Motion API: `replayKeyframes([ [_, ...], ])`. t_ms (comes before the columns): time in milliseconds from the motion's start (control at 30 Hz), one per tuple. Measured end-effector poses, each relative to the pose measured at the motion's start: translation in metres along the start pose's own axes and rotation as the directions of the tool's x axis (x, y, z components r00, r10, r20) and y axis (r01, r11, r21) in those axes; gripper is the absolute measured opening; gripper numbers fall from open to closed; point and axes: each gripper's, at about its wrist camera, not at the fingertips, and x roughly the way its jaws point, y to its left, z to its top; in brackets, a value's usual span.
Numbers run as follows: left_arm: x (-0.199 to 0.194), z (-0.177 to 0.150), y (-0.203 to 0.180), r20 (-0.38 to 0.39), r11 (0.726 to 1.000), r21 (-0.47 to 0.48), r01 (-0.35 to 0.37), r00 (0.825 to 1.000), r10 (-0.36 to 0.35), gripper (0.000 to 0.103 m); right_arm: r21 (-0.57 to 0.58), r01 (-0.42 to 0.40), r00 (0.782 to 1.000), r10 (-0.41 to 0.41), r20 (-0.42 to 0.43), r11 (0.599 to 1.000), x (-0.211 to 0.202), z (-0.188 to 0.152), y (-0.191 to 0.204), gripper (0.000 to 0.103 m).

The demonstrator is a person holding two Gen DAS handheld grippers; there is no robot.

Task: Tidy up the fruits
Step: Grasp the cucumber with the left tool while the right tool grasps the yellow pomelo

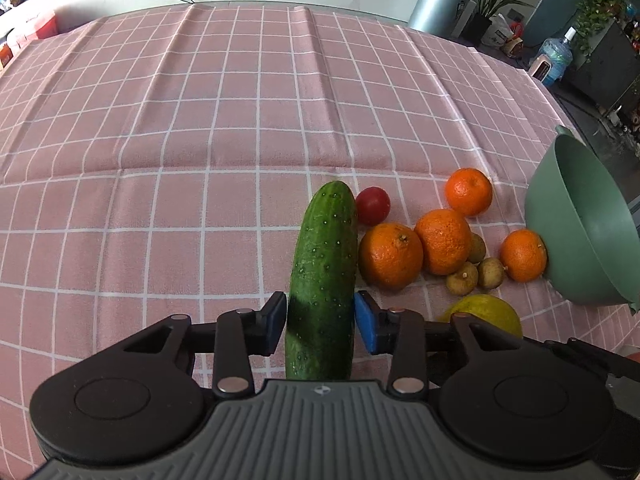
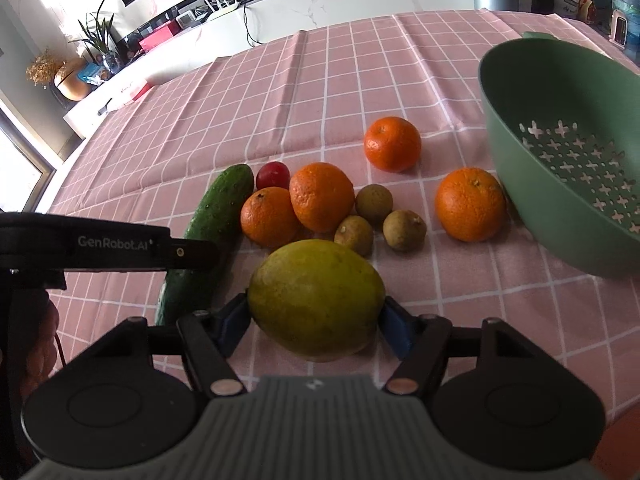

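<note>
The left gripper [image 1: 320,322] is closing its blue pads on the near half of a long, bumpy dark green cucumber [image 1: 324,276], both pads touching its sides; the cucumber is lying lengthwise on the tabletop under a pink cloth with a white grid [image 1: 200,140], its far tip pointing away; the right gripper [image 2: 316,320] is sitting spread wide around a large yellow-green mango [image 2: 316,298], its blue pads pressing the fruit's left and right flanks; whether the mango is resting on the cloth or is lifted cannot be told. Beyond the mango, three small brown round longans [image 2: 374,220] are clustering together; two orange mandarins [image 2: 298,204] are touching each other just beside the cucumber, with a small red tomato [image 2: 273,175] behind them; a third mandarin [image 2: 392,144] is sitting farther back, apart, and a fourth mandarin [image 2: 470,204] is lying against the wall of a green plastic colander bowl [image 2: 560,80] that is tilting at the right, its perforated bottom showing.
</note>
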Motion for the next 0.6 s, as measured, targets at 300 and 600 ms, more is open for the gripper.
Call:
replayKeyframes([
  [300,0.02,0.002,-0.016,0.022,0.996,0.082,-0.029,0.999,0.027,0.051,0.001,-0.006,1.0,0.006,0.02,1.0,0.002,0.001,-0.003,0.067],
  [600,0.017,0.0,-0.014,0.032,0.997,0.07,-0.011,0.999,0.009,0.043,-0.009,-0.013,0.999,0.014,0.041,1.0,0.003,0.002,-0.002,0.066],
])
